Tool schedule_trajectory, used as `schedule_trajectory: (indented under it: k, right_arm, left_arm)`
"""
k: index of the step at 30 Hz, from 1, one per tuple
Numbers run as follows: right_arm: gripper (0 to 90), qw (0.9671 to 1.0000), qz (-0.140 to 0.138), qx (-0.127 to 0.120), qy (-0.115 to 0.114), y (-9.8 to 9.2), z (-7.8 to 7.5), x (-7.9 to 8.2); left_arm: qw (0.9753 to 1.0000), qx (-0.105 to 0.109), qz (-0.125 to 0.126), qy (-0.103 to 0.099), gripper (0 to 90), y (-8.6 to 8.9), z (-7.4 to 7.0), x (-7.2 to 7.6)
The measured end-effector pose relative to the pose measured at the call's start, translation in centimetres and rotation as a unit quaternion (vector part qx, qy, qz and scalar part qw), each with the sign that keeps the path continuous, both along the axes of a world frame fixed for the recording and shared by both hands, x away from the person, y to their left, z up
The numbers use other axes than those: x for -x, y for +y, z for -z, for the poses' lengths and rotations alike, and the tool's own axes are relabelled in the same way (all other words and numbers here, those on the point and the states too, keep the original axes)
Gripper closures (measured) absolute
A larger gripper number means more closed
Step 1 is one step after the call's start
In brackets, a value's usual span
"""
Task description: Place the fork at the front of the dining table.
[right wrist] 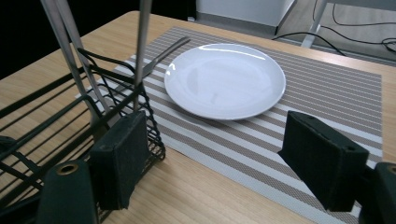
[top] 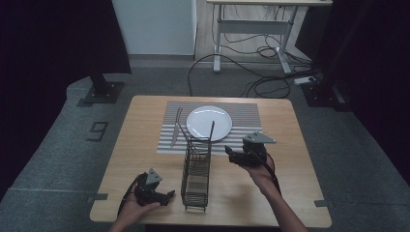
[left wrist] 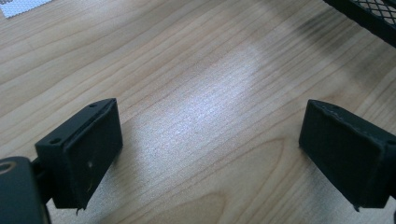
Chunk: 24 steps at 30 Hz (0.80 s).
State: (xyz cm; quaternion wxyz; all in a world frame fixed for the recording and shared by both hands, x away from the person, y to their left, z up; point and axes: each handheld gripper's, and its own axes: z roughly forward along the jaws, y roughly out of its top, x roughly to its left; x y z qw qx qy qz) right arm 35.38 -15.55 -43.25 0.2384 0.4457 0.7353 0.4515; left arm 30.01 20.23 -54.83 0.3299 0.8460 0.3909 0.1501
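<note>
Looking down from the high view, the right gripper (top: 233, 154) hovers with its jaws parted and empty, just right of the tall black wire-mesh cutlery rack (top: 196, 174) — the thing this hand seems to be reaching for. A thin dark utensil handle (top: 212, 129) leans out of the rack's far end, just left of and beyond the right gripper; its long axis runs near upright, tipped slightly. The left gripper (top: 167, 195) rests low at the rack's near end, also released, but farther from that handle, so the right hand is the better placed. Beyond lie a round white plate (top: 209, 122) on a grey striped placemat (top: 244, 116), with a metal fork (top: 177, 123) left of the plate.

From the left gripper view, both pads spread wide over bare pale wooden table (left wrist: 187, 84) — nothing between them; a corner of the rack sits ahead to the right.

From the right gripper view, the open jaws frame the plate ahead, while the handle rises just past the left pad. The rack's wire rim stands in the way of a low approach.
</note>
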Motion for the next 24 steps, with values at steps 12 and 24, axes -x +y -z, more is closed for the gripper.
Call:
schedule_trajectory:
  k: [12, 24]
  right_arm:
    - [23.8, 0.9999, -0.012, -0.003, -0.001, 1.5, -0.5, -0.5]
    - [24.7, 0.9997, -0.025, -0.006, 0.001, 2.8, -0.8, -0.8]
  left_arm:
    - [1.0, 0.0, 0.0, 0.0, 6.0, 0.0, 0.0, 0.0]
    - [1.0, 0.0, 0.0, 0.0, 6.0, 0.0, 0.0, 0.0]
